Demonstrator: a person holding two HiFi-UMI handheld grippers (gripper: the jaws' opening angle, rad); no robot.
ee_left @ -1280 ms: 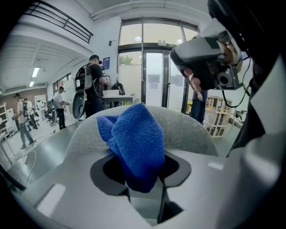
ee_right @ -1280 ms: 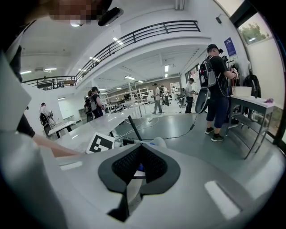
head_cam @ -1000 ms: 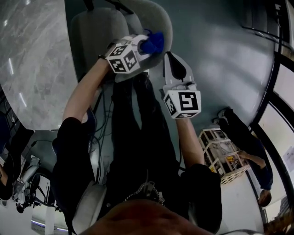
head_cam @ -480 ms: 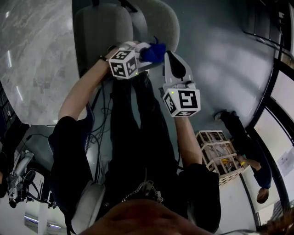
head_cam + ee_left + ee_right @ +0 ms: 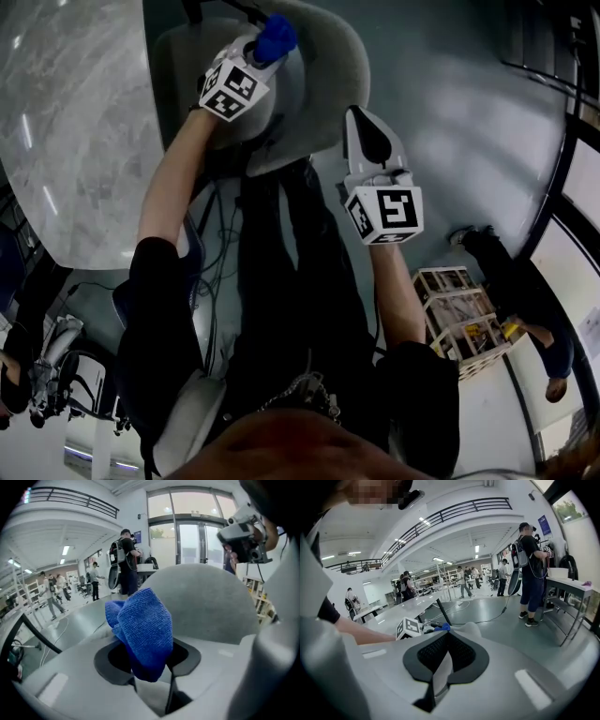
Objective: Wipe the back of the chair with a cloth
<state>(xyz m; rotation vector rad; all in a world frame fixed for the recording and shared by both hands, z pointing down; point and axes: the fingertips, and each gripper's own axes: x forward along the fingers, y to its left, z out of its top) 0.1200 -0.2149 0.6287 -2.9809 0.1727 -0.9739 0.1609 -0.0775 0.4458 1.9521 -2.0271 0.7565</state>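
A grey chair [image 5: 323,84] stands in front of the person, its curved back [image 5: 206,597] filling the middle of the left gripper view. My left gripper [image 5: 255,52] is shut on a blue cloth [image 5: 276,36] and holds it at the chair's back near the top edge. The bunched cloth [image 5: 143,630] sticks out of the jaws. My right gripper [image 5: 364,139] is shut with nothing in it and hangs to the right of the chair, apart from it. In the right gripper view the left gripper [image 5: 433,628] and cloth [image 5: 442,627] show small ahead.
A marble-topped table [image 5: 75,131] lies to the left of the chair. Cables [image 5: 211,253] trail on the floor under the left arm. A wooden crate rack [image 5: 455,319] stands at the right, with a person [image 5: 525,309] beside it. Other people stand further off.
My left gripper has moved up and away with the cloth, from the chair's near edge to the top of its back. The right gripper has shifted slightly right.
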